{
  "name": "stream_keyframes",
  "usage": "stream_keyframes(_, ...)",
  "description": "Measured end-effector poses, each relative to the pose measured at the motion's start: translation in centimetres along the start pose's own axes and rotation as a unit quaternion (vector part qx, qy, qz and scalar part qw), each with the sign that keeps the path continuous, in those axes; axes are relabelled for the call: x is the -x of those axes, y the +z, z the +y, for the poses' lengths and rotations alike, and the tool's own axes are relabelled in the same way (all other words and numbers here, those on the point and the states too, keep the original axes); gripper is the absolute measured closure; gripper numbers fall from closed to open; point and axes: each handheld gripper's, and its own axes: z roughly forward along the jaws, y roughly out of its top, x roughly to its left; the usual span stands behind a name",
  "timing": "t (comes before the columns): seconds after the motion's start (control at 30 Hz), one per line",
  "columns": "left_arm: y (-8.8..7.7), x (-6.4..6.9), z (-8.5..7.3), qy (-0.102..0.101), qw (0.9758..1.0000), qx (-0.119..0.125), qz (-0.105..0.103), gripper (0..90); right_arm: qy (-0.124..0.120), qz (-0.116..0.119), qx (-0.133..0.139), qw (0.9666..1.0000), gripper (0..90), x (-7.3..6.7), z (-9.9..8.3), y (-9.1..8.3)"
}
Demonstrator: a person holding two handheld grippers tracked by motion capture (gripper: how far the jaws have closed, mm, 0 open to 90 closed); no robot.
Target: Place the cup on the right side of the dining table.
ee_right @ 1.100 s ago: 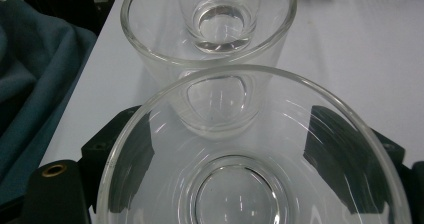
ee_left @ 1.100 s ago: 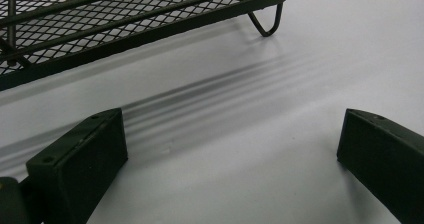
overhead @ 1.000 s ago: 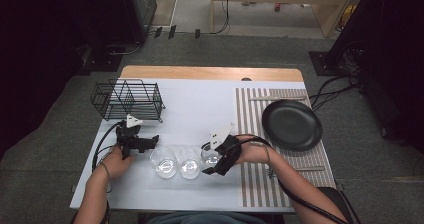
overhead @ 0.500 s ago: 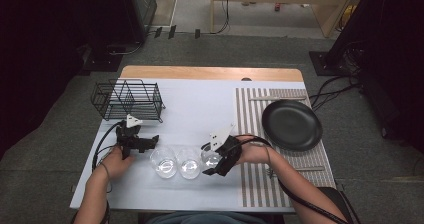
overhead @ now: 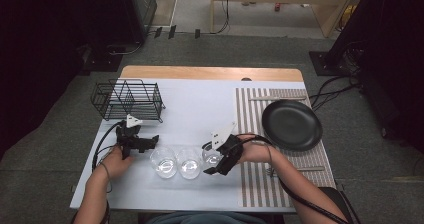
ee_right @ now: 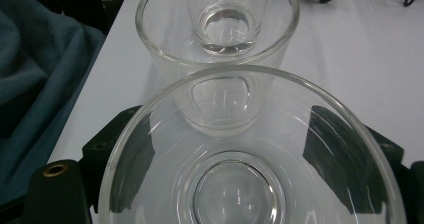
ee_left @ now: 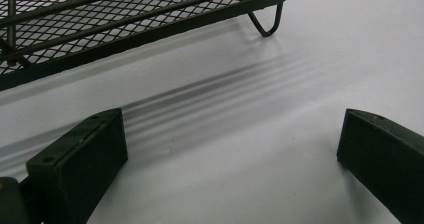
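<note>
Glasses (overhead: 189, 162) stand between grippers; wire rack (overhead: 127, 99) beyond, plate (overhead: 292, 124) right.

Black wire rack (overhead: 127, 99); black plate (overhead: 292, 124); grey-white striped mat (overhead: 255, 134); clear glasses (overhead: 164, 161).

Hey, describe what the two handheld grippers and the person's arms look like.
Both grippers, left gripper and right gripper, are black with blocky black jaws. Each carries a pale three-cornered plate on top and trails a black cable. The forearms are bare, with no sleeves showing.
</note>
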Motion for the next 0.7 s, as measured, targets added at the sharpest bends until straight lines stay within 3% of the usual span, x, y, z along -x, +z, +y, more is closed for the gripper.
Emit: stream_keyframes(0.7, 0.00, 0.00, 0.00, 0.000, 1.0000, 0.000, 0.000, 0.0, 0.018, -0.018, -0.005, 0.9997, 18.4, 0.58, -0.01, -0.72)
